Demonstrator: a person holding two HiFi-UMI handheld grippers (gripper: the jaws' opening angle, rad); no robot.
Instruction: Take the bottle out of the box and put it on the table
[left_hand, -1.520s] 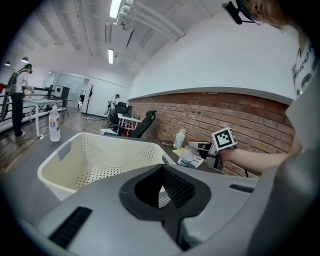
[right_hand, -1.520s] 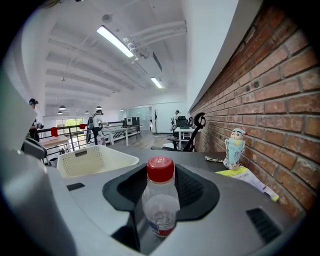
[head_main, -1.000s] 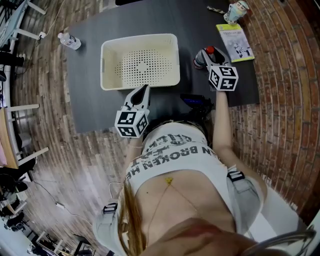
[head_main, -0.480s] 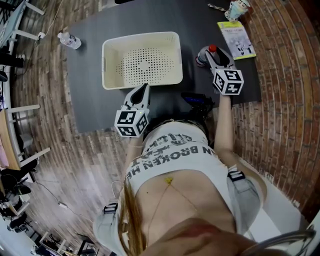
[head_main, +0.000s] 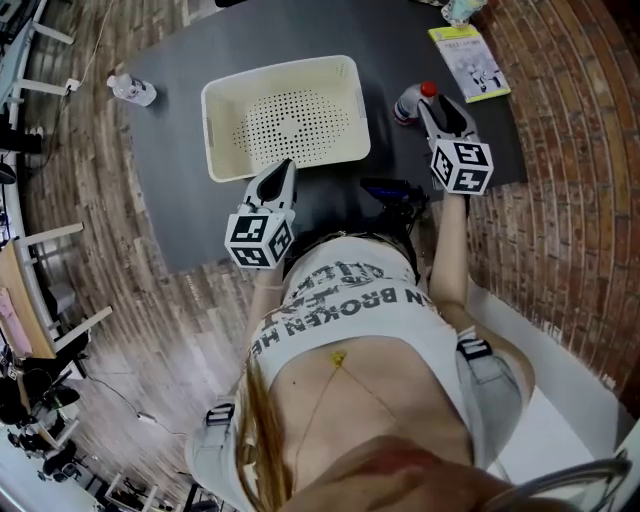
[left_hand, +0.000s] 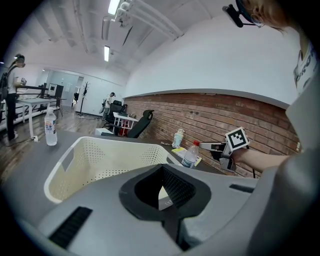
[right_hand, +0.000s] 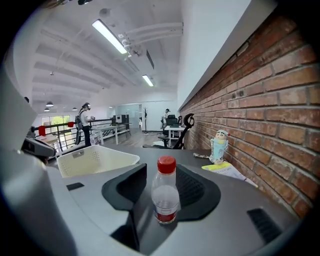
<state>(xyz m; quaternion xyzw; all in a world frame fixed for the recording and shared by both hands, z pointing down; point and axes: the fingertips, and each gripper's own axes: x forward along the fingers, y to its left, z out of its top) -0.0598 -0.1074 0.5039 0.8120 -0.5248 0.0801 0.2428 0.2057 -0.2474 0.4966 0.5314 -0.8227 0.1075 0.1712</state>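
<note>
Backing off slightly, right gripper (head_main: 436, 106) released, bottle (head_main: 408, 105) standing free, left gripper (head_main: 286, 168) clenched.

The person is wearing a white top (head_main: 345, 305) printed with dark block lettering, part of it reading "BROKEN". Over it are running light grey straps with black buckles (head_main: 471, 349) at both sides. A thin chain is hanging at the chest with a small yellow pendant (head_main: 337, 360). The forearms are showing no sleeves. The left gripper (head_main: 287, 165) and right gripper (head_main: 436, 102) are showing pale grey housings with black ribbed pads, each bearing a white cube (head_main: 258, 240) with black square markers.
</note>
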